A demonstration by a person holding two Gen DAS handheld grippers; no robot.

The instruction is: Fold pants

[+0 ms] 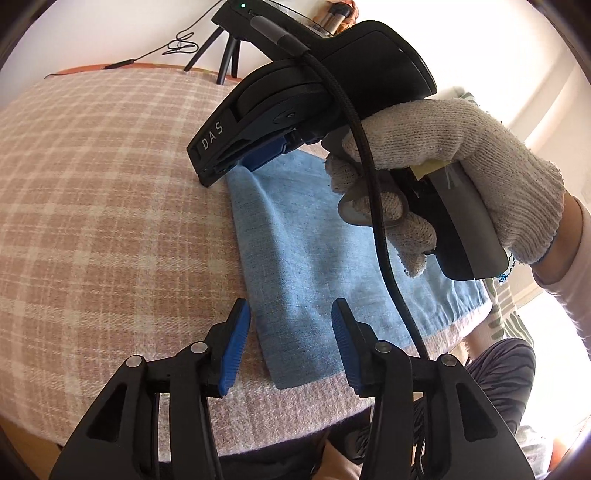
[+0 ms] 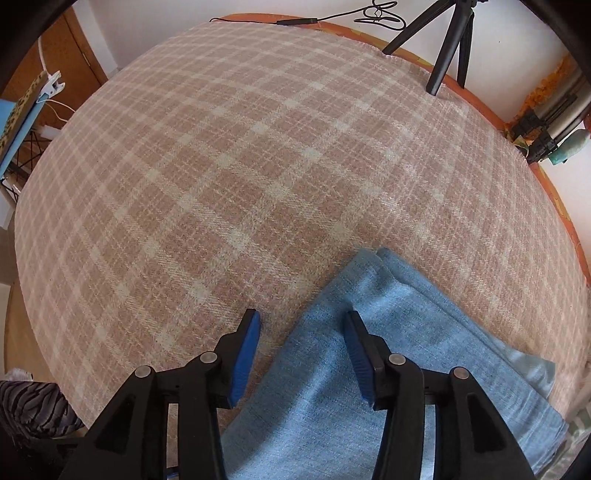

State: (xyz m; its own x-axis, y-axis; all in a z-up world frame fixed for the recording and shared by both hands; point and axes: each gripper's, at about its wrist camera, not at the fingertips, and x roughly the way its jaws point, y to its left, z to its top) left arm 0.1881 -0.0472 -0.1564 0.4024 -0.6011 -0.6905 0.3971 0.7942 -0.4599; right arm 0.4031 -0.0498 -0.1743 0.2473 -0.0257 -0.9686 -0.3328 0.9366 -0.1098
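Note:
The light blue pants lie folded flat on the plaid tablecloth. My left gripper hovers open over their near corner, the left pad over the cloth and the right pad over the fabric. My right gripper, held by a white-gloved hand, points steeply down at the far corner of the pants. In the right wrist view that gripper stands open above the pants, whose edge runs between its jaws. Neither gripper's pads press on the fabric.
A black tripod and a thin cable sit at the table's far edge. The person's patterned clothing is just past the near table edge. Clutter stands off the table's right and left sides.

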